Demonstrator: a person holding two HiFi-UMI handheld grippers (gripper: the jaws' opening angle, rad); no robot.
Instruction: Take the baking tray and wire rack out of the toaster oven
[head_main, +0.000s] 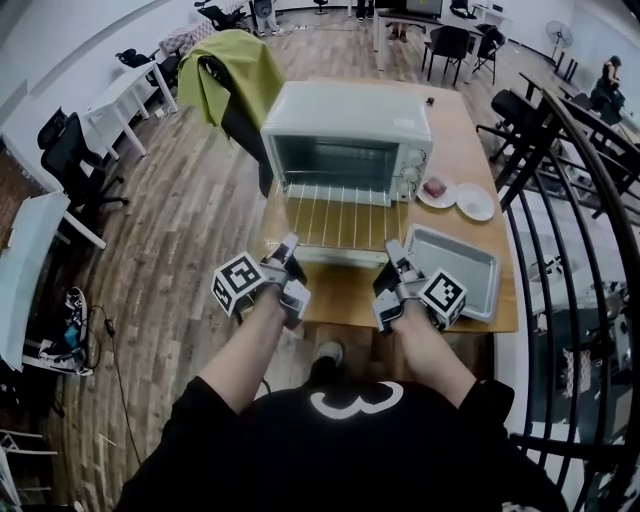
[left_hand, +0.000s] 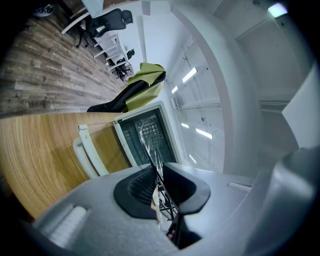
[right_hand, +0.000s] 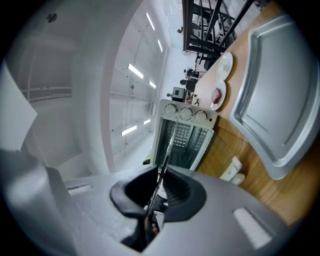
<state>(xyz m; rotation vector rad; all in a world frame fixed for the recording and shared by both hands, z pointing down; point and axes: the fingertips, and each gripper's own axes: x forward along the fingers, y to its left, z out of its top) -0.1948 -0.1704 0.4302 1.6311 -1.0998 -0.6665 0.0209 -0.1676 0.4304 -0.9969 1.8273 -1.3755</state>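
Clamping the wire rack (head_main: 335, 222), left gripper (head_main: 289, 252) and right gripper (head_main: 394, 256) hold its front edge over the open door of the toaster oven (head_main: 350, 120); baking tray (head_main: 455, 268) sits alongside on the bench (head_main: 468, 135)

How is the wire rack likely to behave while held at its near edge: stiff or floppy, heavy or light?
Probably stiff: the wire rack looks flat and straight with the left gripper and right gripper pinching only its near edge. Likely light, being thin open wires. It may slip or tilt, since smooth wire sits between narrow pads.
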